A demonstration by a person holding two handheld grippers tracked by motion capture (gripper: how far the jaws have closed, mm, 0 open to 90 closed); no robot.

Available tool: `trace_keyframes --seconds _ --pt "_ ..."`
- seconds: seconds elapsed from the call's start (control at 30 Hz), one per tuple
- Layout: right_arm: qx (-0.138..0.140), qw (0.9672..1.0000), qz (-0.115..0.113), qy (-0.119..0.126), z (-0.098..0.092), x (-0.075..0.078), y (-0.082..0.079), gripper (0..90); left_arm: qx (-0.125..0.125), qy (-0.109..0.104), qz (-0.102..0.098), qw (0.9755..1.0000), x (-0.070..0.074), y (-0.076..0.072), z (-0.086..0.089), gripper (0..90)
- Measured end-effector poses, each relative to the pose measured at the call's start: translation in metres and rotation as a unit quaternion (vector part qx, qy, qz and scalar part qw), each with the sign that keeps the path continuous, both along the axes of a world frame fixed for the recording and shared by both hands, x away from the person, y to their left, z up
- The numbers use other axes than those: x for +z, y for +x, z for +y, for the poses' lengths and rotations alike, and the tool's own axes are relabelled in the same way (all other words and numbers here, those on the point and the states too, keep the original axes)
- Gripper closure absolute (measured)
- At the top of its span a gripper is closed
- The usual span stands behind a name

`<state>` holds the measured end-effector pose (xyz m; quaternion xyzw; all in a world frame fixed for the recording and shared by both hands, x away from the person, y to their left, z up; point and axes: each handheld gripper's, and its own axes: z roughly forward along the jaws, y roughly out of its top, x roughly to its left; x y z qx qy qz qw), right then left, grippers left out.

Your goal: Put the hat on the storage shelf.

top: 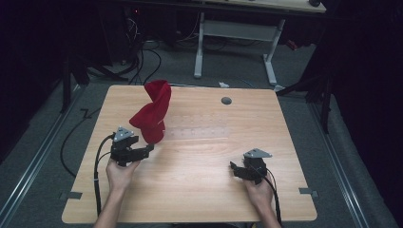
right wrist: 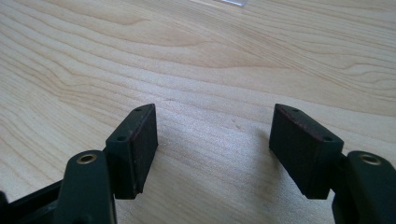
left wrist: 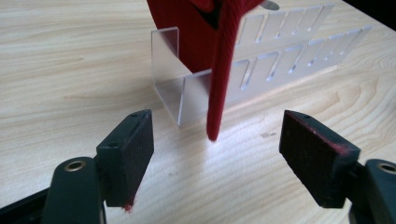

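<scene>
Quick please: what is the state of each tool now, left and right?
Left tool: open, holding nothing; the red cloth hangs ahead of it.
Right tool: open, empty, over the table.

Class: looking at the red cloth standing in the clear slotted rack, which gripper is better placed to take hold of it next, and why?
Left. The left gripper faces the red cloth, jaws open before its hanging edge. The right gripper rests open over bare table, away from the rack.

Red cloth [top: 153, 114]; clear slotted rack [left wrist: 275, 60]; light woodgrain table [top: 199, 190]; black hand-held grippers.
</scene>
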<state>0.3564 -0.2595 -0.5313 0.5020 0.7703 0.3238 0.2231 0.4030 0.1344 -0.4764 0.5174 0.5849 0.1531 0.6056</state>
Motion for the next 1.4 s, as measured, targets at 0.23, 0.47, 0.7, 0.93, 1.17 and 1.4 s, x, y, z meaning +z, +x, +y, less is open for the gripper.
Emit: trace_keyframes --seconds 0.23,0.47,0.7,0.93,1.17,1.4 --pt "0.0 1.0 0.0 0.0 0.0 0.0 0.0 32.6 0.009 0.002 0.009 0.9999 -0.004 -0.01 0.008 27.2" --pt "0.0 1.0 0.0 0.0 0.0 0.0 0.0 32.5 0.008 -0.005 0.012 0.9999 -0.007 -0.02 0.011 27.1" --pt "0.001 1.0 0.0 0.0 0.0 0.0 -0.001 32.3 -0.005 -0.015 0.014 0.9998 -0.011 -0.033 0.009 26.8" --pt "0.001 1.0 0.001 0.0 0.0 0.0 -0.001 32.3 -0.023 -0.021 0.011 0.9994 -0.012 -0.041 0.001 26.7" --pt "0.001 1.0 0.001 0.0 0.0 0.0 -0.001 32.3 -0.038 -0.019 0.007 0.9991 -0.012 -0.046 -0.006 26.9" --pt "0.001 1.0 0.001 0.0 0.0 0.0 -0.001 32.3 -0.051 -0.023 0.009 0.9984 -0.015 -0.051 -0.014 27.8"
